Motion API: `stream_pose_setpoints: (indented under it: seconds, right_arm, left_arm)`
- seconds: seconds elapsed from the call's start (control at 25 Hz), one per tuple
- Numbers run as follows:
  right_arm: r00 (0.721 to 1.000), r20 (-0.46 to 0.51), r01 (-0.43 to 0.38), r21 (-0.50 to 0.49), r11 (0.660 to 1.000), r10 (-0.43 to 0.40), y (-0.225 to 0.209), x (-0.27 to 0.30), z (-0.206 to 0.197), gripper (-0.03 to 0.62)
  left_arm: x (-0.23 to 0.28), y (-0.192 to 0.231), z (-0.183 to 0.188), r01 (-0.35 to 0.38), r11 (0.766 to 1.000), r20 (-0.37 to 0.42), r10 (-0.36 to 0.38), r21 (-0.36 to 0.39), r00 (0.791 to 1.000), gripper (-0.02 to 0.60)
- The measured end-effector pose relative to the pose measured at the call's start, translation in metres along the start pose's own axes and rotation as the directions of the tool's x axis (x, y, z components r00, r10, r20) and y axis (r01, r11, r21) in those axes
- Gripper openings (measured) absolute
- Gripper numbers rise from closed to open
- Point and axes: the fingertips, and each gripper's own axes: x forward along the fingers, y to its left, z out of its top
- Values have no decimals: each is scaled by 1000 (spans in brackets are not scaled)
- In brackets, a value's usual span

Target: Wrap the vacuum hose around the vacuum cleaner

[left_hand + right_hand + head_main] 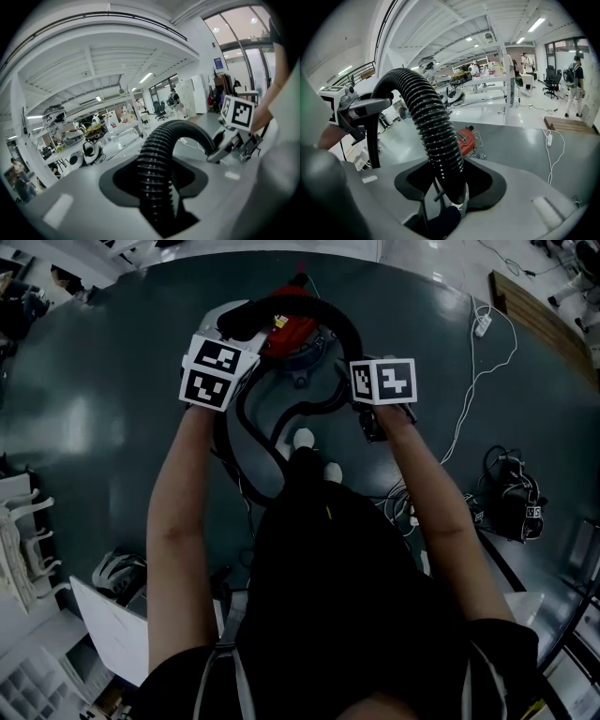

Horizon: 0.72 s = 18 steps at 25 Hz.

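1 broad, glossy dark grey floor [103, 418] fills the head view. On it, ahead of the person, stands the red canister vacuum cleaner [292, 334] with pale grey fittings. The black ribbed vacuum hose [349, 334] arches over that red body from one gripper to the other, and more of it snakes in an S-curve on the floor nearer the person. Its ridges are evenly spaced and catch the ceiling lights.

The left gripper [157, 187] pinches the hose partway along, its 2 grey jaws pressed against the corrugations. The right gripper [452, 187] clamps the hose just above a smooth black cuff. The grippers sit 1 at each side of the cleaner, with the arch spanning between them.

Only the head view shows the loops lying on the floor. The right gripper view alone shows the cleaner from the side, low beyond the jaws. The left gripper view looks across to the right gripper's marker cube and to long benches of equipment [93, 136]. Right of the cleaner lie a flat wooden board [567, 124] and a white power strip [549, 139] trailing a thin cable.
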Motion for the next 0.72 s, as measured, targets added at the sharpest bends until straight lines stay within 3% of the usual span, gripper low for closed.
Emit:
stream_pose_setpoints:
  seconds: [0.72]
  right_arm:
    - [995,-95,41,49,998,-37,-14,82,65,190]
  left_arm:
    - [96,89,-31,182,983,3,-182,-29,983,175]
